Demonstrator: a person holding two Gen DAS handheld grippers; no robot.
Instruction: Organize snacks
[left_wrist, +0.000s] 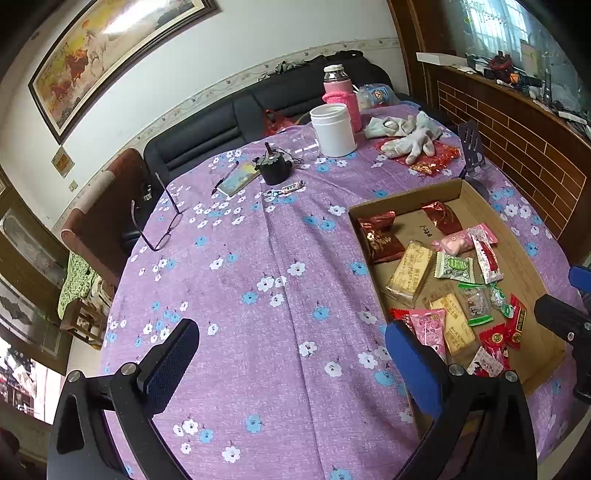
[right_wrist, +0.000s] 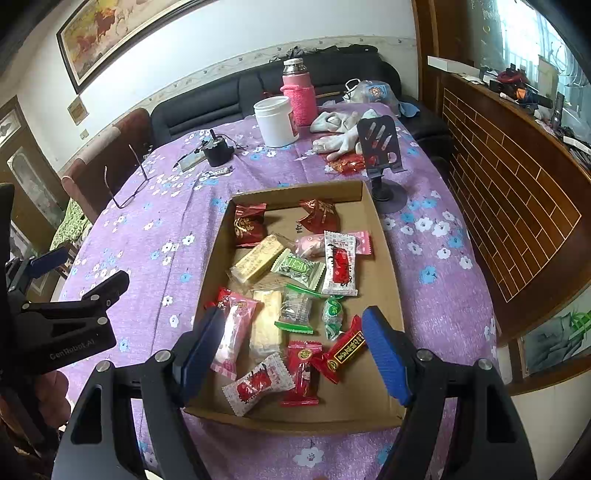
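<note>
from the left wrist, the left gripper (left_wrist: 291, 354) hangs spread and empty over bare purple cloth (left_wrist: 258, 295), just left of the box (left_wrist: 406, 199). the snacks (left_wrist: 454, 266) all lie loose inside that box.

from the right wrist, the right gripper (right_wrist: 295, 347) stands spread over the near end of the box (right_wrist: 295, 192), nothing pinched, with a pink pack (right_wrist: 232, 332) and a red pack (right_wrist: 343, 350) under it. this looks like the picking stage; next it needs to drop onto one pack and close.
</note>
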